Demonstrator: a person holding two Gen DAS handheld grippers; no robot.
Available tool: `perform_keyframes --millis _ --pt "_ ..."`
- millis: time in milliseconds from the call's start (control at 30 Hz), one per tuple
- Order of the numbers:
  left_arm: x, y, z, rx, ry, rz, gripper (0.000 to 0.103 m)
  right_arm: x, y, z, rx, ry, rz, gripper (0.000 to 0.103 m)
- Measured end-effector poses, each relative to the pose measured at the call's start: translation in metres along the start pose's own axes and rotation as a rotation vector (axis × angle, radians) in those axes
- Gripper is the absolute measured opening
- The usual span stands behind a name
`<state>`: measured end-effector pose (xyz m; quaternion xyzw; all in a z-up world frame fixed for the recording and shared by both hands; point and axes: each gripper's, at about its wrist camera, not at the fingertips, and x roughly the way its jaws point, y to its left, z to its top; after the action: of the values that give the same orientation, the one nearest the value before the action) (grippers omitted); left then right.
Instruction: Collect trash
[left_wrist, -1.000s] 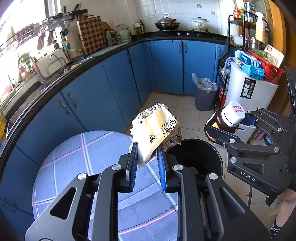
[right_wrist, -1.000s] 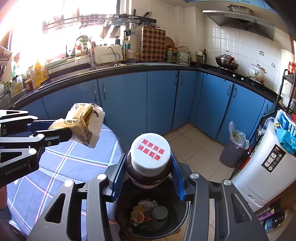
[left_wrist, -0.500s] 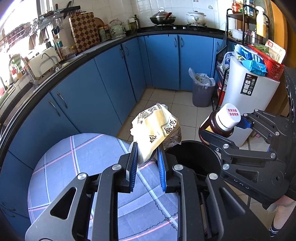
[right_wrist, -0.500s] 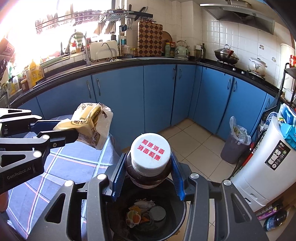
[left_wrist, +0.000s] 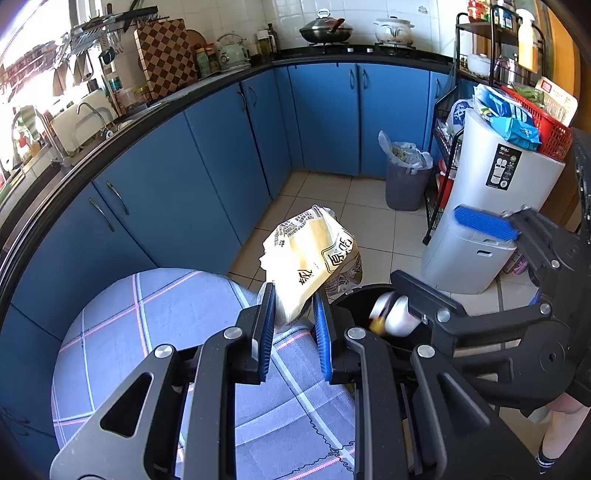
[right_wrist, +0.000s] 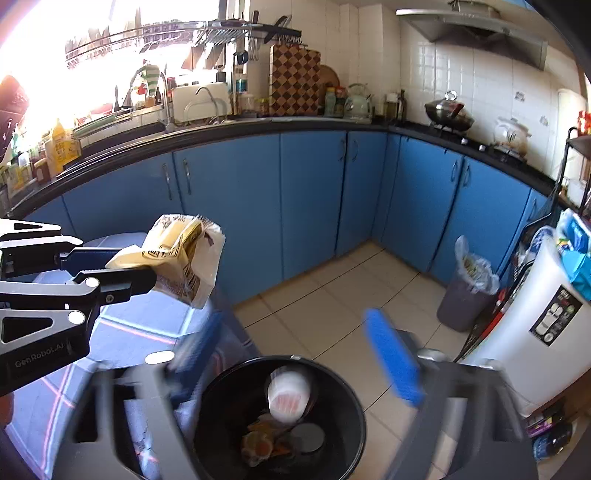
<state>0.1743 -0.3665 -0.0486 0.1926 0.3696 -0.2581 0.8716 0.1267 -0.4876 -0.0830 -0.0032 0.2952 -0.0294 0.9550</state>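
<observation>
My left gripper (left_wrist: 293, 314) is shut on a crumpled yellow-and-white snack bag (left_wrist: 314, 254), held over the edge of the round table's blue checked cloth (left_wrist: 166, 314). From the right wrist view the same bag (right_wrist: 177, 254) hangs at the left. My right gripper (right_wrist: 295, 354) is blurred, its jaws opening wide above the black trash bin (right_wrist: 347, 398). A brown bottle with a white cap (right_wrist: 288, 395) is free of the pads and falling into the bin, onto scraps at the bottom. In the left wrist view the bottle (left_wrist: 395, 314) blurs below the right gripper (left_wrist: 450, 258).
Blue cabinets (left_wrist: 229, 166) curve around the tiled floor. A grey bin lined with a plastic bag (left_wrist: 404, 177) stands in the corner. A white appliance (left_wrist: 491, 206) with a red basket (left_wrist: 550, 129) on top is on the right. A person's leg (left_wrist: 561, 417) shows low right.
The right gripper's jaws have spread and let go of the bottle, which now drops into the black bin. The left gripper still holds the bag and has shifted slightly lower.
</observation>
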Motion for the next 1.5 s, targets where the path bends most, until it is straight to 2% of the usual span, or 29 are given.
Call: perform_keyframes --millis 167,433,567,600,633,700,833,1000,1500 --pt "0.004 -0.005 0.005 0.009 0.0 -0.01 0.021 0.0 -0.008 -0.001 0.001 0.006 -0.053 0.083" --pt "0.01 -0.021 0.016 0.03 -0.001 -0.039 0.022 0.001 -0.024 -0.01 0.032 0.028 -0.074 0.083" --pt "0.019 -0.025 0.024 0.005 0.025 -0.056 0.029 0.002 -0.031 -0.014 0.048 0.038 -0.079 0.083" --pt "0.022 -0.023 0.025 -0.012 0.034 -0.066 0.039 0.002 -0.032 -0.015 0.05 0.041 -0.081 0.083" --pt "0.024 -0.022 0.026 -0.024 0.038 -0.066 0.068 0.003 -0.033 -0.016 0.051 0.044 -0.082 0.083" --pt "0.021 -0.016 0.026 -0.069 -0.001 -0.057 0.099 0.003 -0.034 -0.018 0.052 0.047 -0.082 0.083" --pt "0.018 -0.013 0.023 -0.058 -0.024 -0.024 0.099 0.005 -0.035 -0.019 0.053 0.053 -0.082 0.083" --pt "0.02 -0.009 0.016 -0.063 -0.001 -0.034 0.099 0.007 -0.032 -0.021 0.066 0.06 -0.073 0.083" --pt "0.006 -0.013 -0.013 0.023 0.006 -0.04 0.099 -0.002 -0.021 -0.034 0.038 0.104 -0.087 0.084"
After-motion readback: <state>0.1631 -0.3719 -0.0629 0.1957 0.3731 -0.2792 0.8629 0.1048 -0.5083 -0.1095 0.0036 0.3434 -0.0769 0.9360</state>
